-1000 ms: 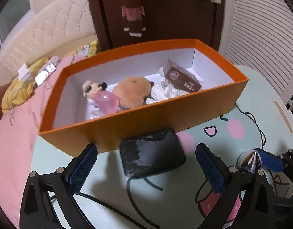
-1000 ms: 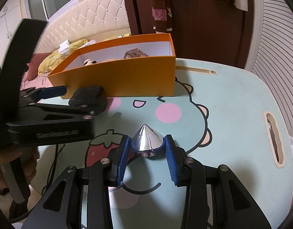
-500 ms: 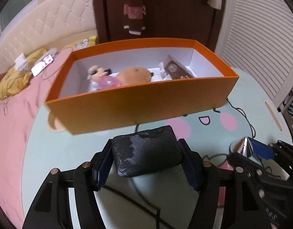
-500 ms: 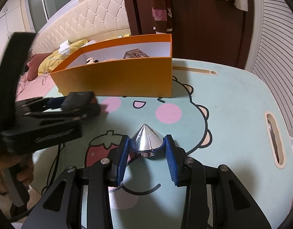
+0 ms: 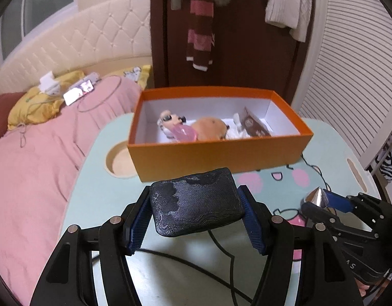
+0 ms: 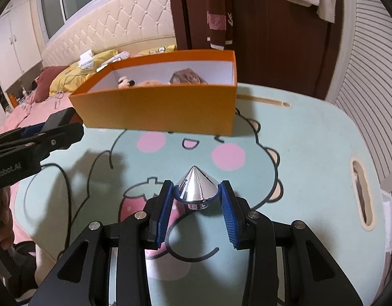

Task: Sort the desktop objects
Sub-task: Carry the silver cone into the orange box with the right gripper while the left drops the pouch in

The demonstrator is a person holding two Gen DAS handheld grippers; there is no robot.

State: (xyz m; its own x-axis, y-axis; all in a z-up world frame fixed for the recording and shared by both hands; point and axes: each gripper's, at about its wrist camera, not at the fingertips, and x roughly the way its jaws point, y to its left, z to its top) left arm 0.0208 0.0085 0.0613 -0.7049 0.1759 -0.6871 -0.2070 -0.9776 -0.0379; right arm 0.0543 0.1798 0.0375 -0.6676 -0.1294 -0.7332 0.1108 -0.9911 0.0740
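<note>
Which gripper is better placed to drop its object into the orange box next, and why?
Probably the left gripper: its black case is lifted, close to the orange box. The right gripper holds its silver cone farther back.

Ahead, frame centre: path blocked by near wall of orange box [image 5: 219, 150] | box top open; floor partly taken by plush toy [image 5: 210, 127] and brown packet [image 5: 254, 127] | lower frame: bare table [image 6: 310, 153] crossed by black cable [image 5: 196, 260] | right gripper [image 5: 321, 201] occupies lower right.
</note>
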